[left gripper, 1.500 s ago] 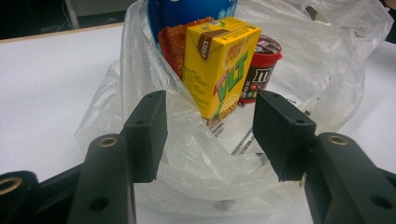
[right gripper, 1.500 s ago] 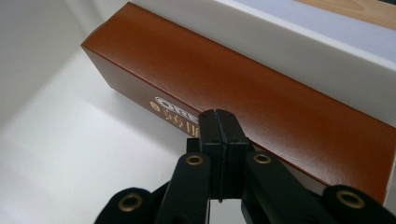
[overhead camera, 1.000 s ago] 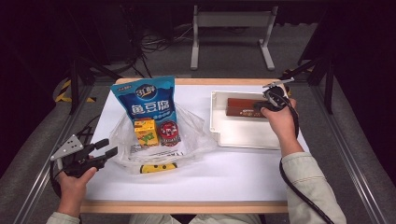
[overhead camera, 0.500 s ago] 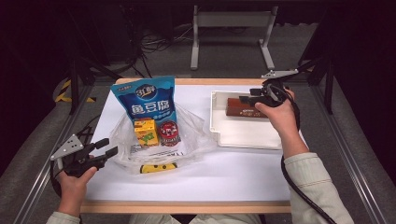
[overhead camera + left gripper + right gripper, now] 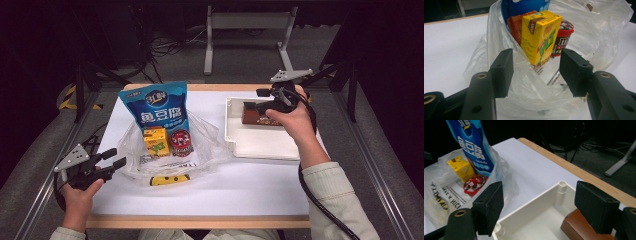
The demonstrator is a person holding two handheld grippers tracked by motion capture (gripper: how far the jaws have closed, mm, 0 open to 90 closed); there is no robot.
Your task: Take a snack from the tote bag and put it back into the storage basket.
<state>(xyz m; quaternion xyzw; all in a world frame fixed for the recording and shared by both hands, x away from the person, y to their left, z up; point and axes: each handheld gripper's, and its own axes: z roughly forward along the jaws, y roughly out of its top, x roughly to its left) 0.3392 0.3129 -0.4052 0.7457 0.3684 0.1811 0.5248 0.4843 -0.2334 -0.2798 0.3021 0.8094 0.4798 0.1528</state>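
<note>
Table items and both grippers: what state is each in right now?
Plastic bag: lying open, holding goods.
Blue pouch: upright in bag.
Yellow carton: upright in bag.
Brown box: lying in white tray.
Left gripper: open, at bag mouth.
Right gripper: jaws just opened, nothing between.

I noted the brown box (image 5: 256,114) lying flat in the white tray's (image 5: 260,145) twelve o'clock end, clear plastic bag (image 5: 210,145) at nine o'clock.

Right tool (image 5: 264,99) raised, jaws just opened; left tool (image 5: 114,158) agape.
</note>
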